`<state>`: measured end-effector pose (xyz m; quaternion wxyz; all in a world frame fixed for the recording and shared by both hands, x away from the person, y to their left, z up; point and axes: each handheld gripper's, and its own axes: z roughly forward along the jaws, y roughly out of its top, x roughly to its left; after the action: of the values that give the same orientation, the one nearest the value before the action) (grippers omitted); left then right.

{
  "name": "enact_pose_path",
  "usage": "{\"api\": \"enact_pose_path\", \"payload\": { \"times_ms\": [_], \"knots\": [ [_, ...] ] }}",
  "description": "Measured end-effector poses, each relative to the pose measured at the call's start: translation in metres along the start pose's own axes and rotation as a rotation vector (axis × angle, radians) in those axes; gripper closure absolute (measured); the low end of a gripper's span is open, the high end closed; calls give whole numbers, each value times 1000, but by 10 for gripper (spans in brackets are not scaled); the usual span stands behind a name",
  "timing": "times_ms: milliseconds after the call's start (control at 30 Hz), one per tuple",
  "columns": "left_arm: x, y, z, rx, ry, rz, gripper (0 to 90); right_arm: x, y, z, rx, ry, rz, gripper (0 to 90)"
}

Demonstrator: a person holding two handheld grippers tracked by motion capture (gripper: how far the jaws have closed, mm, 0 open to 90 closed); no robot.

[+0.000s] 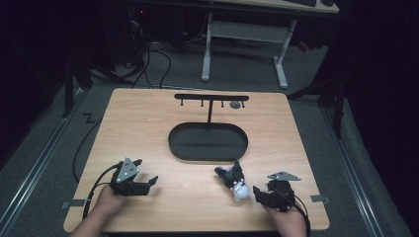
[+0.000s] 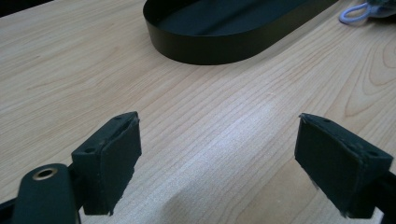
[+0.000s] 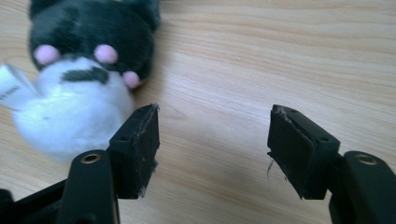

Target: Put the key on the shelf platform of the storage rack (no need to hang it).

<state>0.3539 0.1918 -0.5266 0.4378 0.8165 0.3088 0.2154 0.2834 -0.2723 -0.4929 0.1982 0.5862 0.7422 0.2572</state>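
dim room, grey carpet floor, white-legged desk behind, cables

Dim room in the high view; light falls from above on the table, surroundings sink into black, and the picture is soft and grainy. Both gripper views are brighter, with a pale sheen on the wood and blurred jaws. The toy looks fuzzy, washed out.

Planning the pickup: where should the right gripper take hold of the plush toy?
Probably around the white body of the plush toy, coming from the right gripper side. It lies flat just left of the open jaws, and its soft, rounded belly is the nearest part.
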Motion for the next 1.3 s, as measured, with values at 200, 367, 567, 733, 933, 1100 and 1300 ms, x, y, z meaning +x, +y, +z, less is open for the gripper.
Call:
{"api": "enact_pose_path", "payload": {
  "times_ms": [200, 367, 567, 733, 933, 1100, 1300],
  "knots": [
    [-1, 0, 1, 9, 6, 8, 154, -5, 6, -1, 62, 4, -5, 320],
    [-1, 0, 1, 11, 4, 9, 154, 0, 13, -1, 94, 7, -32, 321],
    [-2, 0, 1, 12, 3, 11, 154, 7, 22, 0, 146, -11, -113, 325],
    [-1, 0, 1, 13, 4, 8, 154, 13, 30, 0, 167, -29, -149, 324],
    [-2, 0, 0, 16, 4, 10, 154, 21, 41, 0, 246, -44, -220, 322],
    [-1, 0, 0, 13, 4, 6, 154, 22, 45, 0, 287, -31, -217, 322],
    [-1, 0, 0, 12, 3, 5, 154, 22, 52, -2, 347, -13, -207, 322]
  ]
}}
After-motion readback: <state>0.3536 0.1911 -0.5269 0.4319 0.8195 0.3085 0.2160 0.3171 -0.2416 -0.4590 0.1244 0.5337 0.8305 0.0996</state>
